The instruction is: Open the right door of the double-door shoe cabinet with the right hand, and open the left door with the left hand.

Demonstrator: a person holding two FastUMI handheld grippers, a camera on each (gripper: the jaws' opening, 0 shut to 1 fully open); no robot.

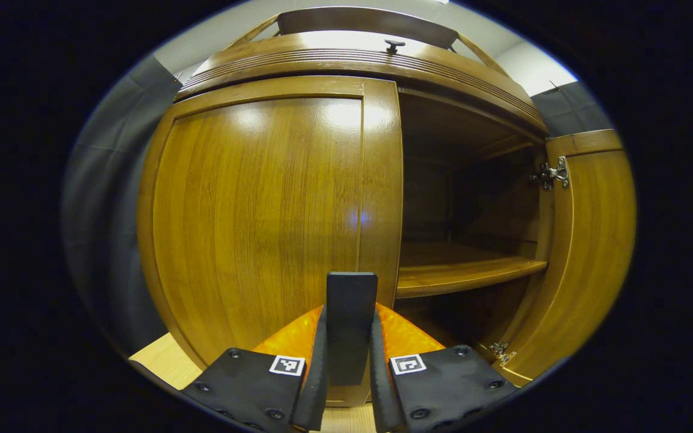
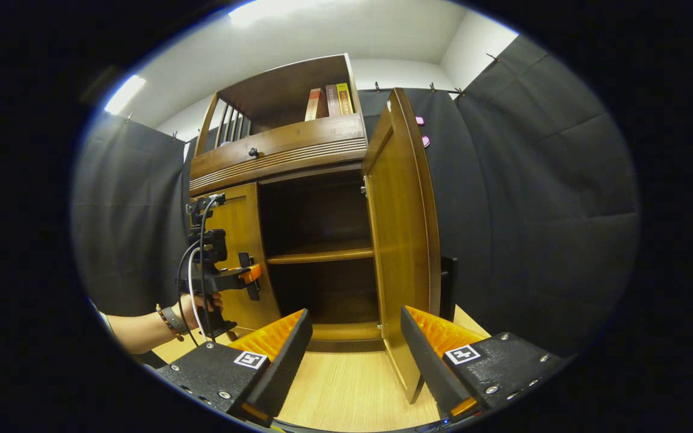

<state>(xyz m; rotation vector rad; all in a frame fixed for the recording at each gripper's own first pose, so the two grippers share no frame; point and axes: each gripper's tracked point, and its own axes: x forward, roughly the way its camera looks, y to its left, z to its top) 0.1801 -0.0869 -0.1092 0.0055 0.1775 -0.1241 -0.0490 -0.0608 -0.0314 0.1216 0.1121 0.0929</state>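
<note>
Wooden left door [image 1: 268,222] shut ahead; my left gripper [image 1: 349,337] fingers pinch its dark handle [image 1: 351,307], ready to pull. Right gripper view: right gripper [image 2: 352,355] fingers wide, empty; right door [image 2: 403,240] swung open between them, released.

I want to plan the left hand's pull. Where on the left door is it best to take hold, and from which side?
Grip the handle, the upright bar at the left door's free edge beside the open compartment, low on the door. Come straight from the front, one finger on each side of the bar. The hinges are probably on the far left edge, so pulling here should swing it easiest. The left gripper already sits shut on it.
</note>
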